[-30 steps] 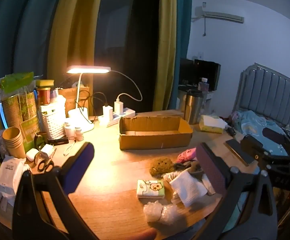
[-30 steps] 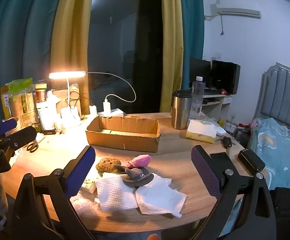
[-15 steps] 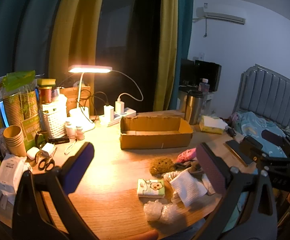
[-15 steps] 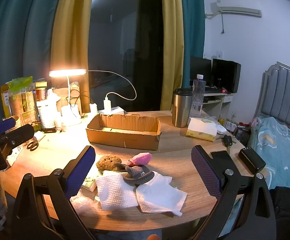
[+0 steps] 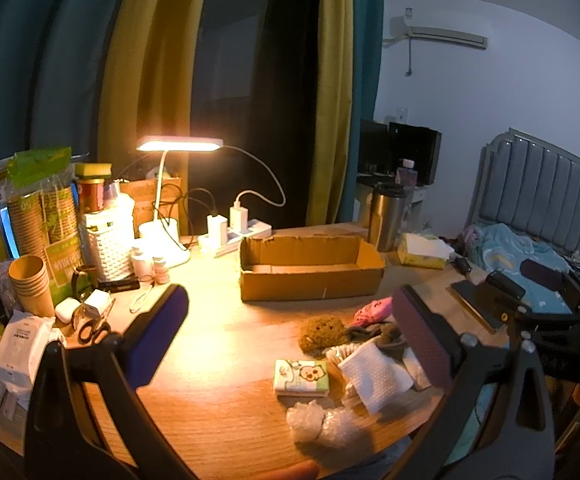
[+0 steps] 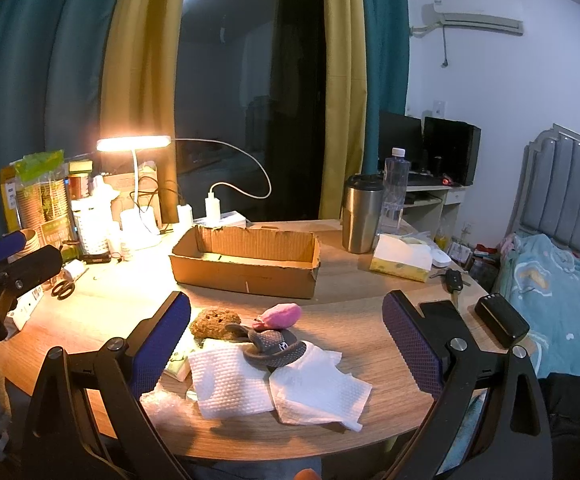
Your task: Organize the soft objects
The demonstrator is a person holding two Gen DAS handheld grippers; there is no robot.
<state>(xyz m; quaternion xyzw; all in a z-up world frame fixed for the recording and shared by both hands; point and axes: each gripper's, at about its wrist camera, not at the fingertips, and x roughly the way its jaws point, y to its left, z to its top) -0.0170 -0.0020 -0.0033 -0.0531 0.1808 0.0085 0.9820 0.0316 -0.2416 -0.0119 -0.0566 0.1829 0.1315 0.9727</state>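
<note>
Both held above near edge of round wooden table (image 6: 353, 292), nothing gripped. Left gripper (image 5: 290, 320) spread wide, blue pads empty. Right gripper (image 6: 286, 336) likewise spread wide, empty.

Soft items clustered at front of table: brown sponge (image 6: 214, 322), pink plush (image 6: 278, 316) just beside it, grey sock (image 6: 276, 346) with small white tag, letters unreadable, lying on two white paper towels (image 6: 274, 388). Tissue pack (image 5: 301, 377) with cartoon monkey print left of towels, text too small to read. Bubble wrap (image 5: 321, 424) at table edge, near the pack.

Open cardboard box (image 6: 246, 260) behind the cluster, apart from it, nothing seen inside.

Lit desk lamp (image 5: 180, 145) back left. Bag of paper cups (image 5: 44, 216) with green label, Chinese characters, not legible. Loose stack of paper cups (image 5: 30, 284) in front. Steel tumbler (image 6: 361, 214), clear water bottle (image 6: 395, 188), yellow tissue box (image 6: 403, 258) back right. Scissors (image 5: 92, 330) at left. White wet-wipes pack (image 5: 22, 344) with print, unreadable.
</note>
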